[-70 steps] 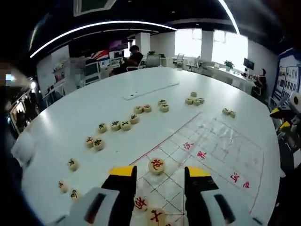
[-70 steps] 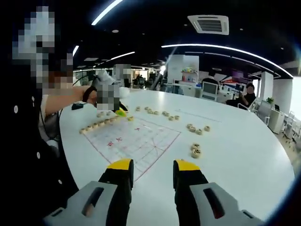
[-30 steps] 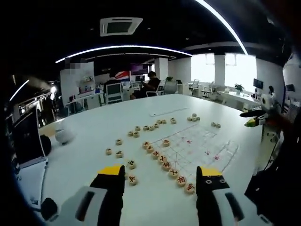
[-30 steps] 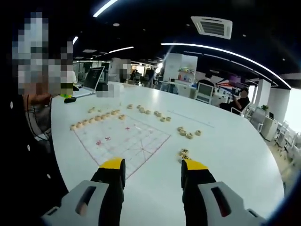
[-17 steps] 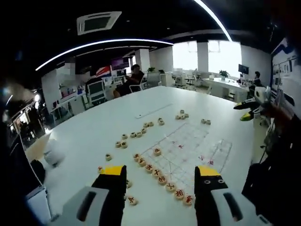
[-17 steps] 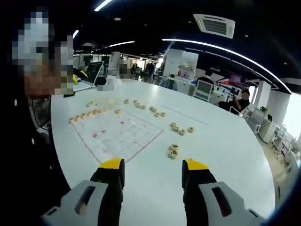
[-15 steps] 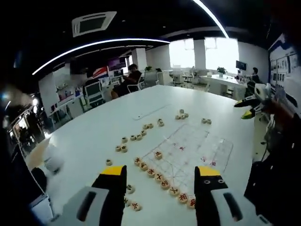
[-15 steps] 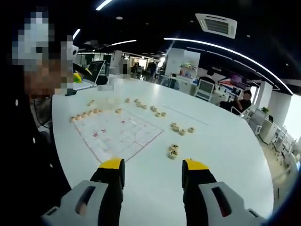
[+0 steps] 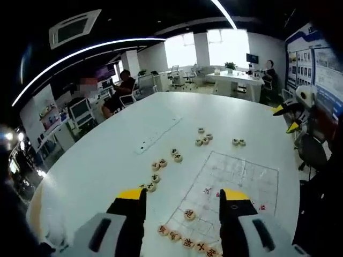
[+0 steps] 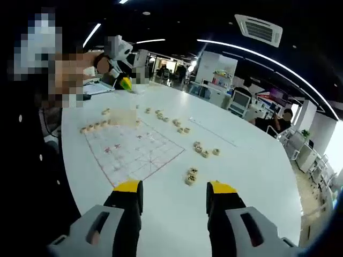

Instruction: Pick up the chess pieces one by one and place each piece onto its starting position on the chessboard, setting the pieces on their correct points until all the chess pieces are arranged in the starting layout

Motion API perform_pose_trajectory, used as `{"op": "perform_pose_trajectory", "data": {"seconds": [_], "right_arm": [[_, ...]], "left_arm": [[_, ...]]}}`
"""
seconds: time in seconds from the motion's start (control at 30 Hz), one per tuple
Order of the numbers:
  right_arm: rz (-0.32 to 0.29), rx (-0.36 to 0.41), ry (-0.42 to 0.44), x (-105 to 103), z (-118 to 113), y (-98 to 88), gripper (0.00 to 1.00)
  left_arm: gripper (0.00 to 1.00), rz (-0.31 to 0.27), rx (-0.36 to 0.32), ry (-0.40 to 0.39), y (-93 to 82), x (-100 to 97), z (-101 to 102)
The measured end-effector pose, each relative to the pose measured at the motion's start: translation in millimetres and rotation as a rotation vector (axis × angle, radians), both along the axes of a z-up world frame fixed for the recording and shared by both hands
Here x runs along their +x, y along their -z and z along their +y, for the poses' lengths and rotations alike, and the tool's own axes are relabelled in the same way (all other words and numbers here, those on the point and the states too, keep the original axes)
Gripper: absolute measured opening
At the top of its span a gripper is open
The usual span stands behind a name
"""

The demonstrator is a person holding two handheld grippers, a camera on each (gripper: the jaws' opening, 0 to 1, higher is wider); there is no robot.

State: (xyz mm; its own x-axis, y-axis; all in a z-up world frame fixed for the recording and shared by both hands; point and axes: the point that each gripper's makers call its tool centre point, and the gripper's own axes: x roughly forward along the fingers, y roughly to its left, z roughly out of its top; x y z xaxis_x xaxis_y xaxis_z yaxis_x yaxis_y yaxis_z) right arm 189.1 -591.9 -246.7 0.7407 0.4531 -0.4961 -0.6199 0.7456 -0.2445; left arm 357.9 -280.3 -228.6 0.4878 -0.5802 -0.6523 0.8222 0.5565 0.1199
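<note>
The white round tabletop [image 9: 107, 160] is carrying everything, and in the left gripper view it is now sitting further below the camera than a moment ago, when that gripper was hovering close over the near row; the person has been lifting it away. The chessboard [image 9: 236, 176], a thin sheet with red lines, is lying flat on the tabletop, mostly bare. Along its near edge a row of pieces [image 9: 185, 242] is standing on its points, with one cannon piece [image 9: 189, 214] set a rank ahead.

The left gripper [image 9: 181, 201] is hanging above that row with its jaws wide apart and nothing between them, which suggests the last piece is already down. The right gripper [image 10: 174, 191] is likewise spread wide and holding nothing, hovering above bare tabletop off the board's far side.

Loose pieces [image 9: 161, 166] are still lying scattered off the board, and a stacked pair [image 10: 191, 176] is waiting just ahead of the right gripper, probably the next pick. Most of the layout is still to be set.
</note>
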Motion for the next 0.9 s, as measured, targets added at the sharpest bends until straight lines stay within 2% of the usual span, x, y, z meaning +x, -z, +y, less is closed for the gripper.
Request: {"op": "perform_pose_trajectory", "data": {"seconds": [0.17,0.23,0.37,0.5,0.57,0.6,0.7,0.83,0.9], "right_arm": [[0.009,-0.007,0.006,1,-1,-0.4,0.48],[0.015,-0.012,0.014,0,-1,0.4,0.48],[0.027,-0.017,0.027,-4,-1,1.9,0.48],[0.041,-0.02,0.049,-9,-2,3.4,0.48],[0.048,-0.025,0.06,-11,-3,4.1,0.48],[0.05,-0.026,0.065,-12,-4,4.2,0.48],[0.054,-0.029,0.077,-13,-5,3.7,0.47],[0.065,-0.043,0.081,-17,-4,0.8,0.47],[0.07,-0.048,0.087,-18,-5,0.5,0.47]], "left_arm": [[0.55,0.017,0.021,0.079,14.1,22.1,-29],[0.55,-0.01,0.097,0.129,24.9,37.2,-38],[0.55,-0.004,0.137,0.166,40.4,60.5,-55],[0.55,-0.065,0.212,0.248,56.3,91.7,-69],[0.54,-0.049,0.213,0.264,62.7,97.8,-74],[0.54,-0.035,0.212,0.297,65.4,97.0,-77],[0.54,-0.062,0.232,0.388,74.4,113.8,-84],[0.49,-0.072,0.28,0.462,84.5,119.5,-84],[0.46,-0.06,0.273,0.48,87.5,120.3,-87]]}}
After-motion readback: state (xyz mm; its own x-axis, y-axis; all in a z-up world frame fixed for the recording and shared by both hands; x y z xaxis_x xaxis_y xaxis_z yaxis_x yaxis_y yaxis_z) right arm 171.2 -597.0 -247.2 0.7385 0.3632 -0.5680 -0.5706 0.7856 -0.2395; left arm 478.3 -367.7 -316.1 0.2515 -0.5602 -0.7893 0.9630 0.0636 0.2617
